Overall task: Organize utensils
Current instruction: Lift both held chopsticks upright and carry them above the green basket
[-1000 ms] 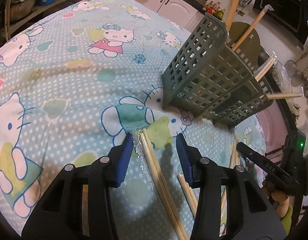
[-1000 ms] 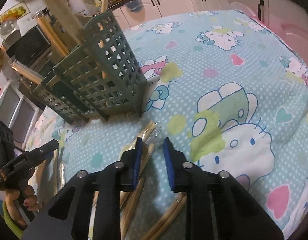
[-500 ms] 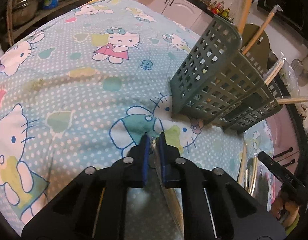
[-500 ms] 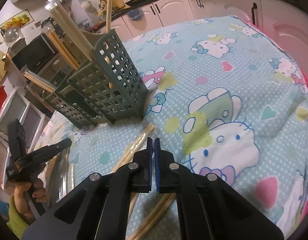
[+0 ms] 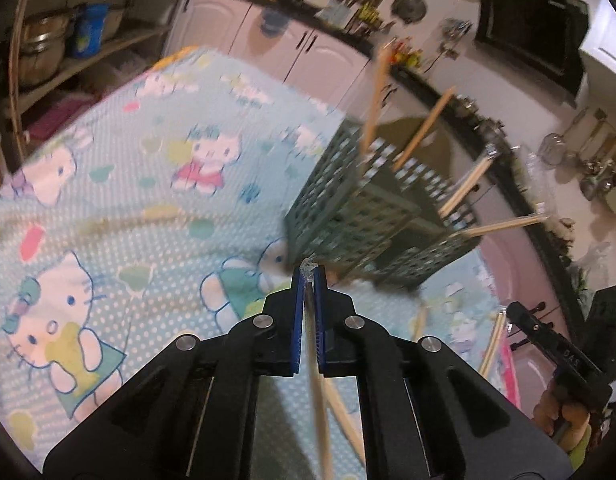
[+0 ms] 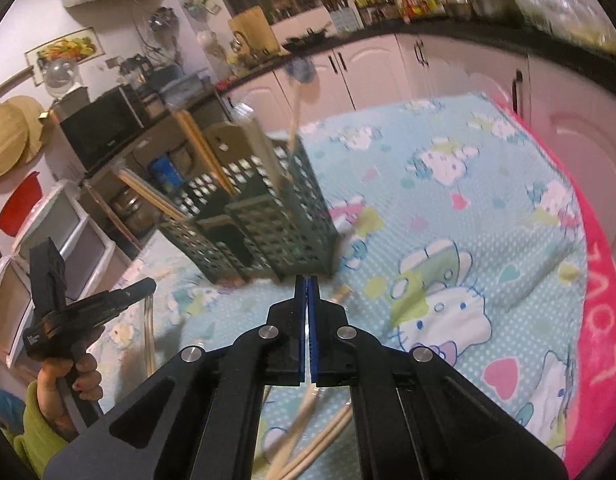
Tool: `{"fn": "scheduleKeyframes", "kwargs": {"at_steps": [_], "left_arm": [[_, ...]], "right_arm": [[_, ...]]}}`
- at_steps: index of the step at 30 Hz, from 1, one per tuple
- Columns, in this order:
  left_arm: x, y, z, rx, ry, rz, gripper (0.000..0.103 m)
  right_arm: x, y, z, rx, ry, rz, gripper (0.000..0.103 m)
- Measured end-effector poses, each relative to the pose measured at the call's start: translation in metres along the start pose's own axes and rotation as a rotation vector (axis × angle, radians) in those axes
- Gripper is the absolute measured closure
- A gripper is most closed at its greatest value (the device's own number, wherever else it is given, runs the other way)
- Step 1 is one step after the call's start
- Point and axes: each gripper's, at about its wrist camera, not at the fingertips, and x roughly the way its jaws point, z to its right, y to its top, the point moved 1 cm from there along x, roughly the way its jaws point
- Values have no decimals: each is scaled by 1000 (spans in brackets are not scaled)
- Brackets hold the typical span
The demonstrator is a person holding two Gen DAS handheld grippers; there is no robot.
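Left-wrist view: left gripper [image 5: 308, 276] was clenched on a wrapped chopstick pair [image 5: 316, 392], raised over the cartoon-print cloth [image 5: 108, 208] before the green holder [image 5: 359, 216]. Right-wrist view: right gripper [image 6: 306, 284] was clenched on another chopstick pair [image 6: 296, 432], near the same holder [image 6: 264, 220].

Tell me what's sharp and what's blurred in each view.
Left wrist view: the fingers are sharp, the green basket and tablecloth are motion-smeared. Right wrist view: the fingers are crisp, the basket is smeared; both views bow at the edges.
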Motion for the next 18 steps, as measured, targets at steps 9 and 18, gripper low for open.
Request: {"fn": "scheduleKeyframes", "kwargs": {"at_steps": [9, 18], "left_arm": [[-39, 13, 31, 76, -48, 86, 102], [-59, 28, 56, 142, -84, 137, 102]], "right_arm": [[-24, 10, -38, -82, 41, 66, 102], [-43, 22, -70, -153, 66, 119, 102]]}}
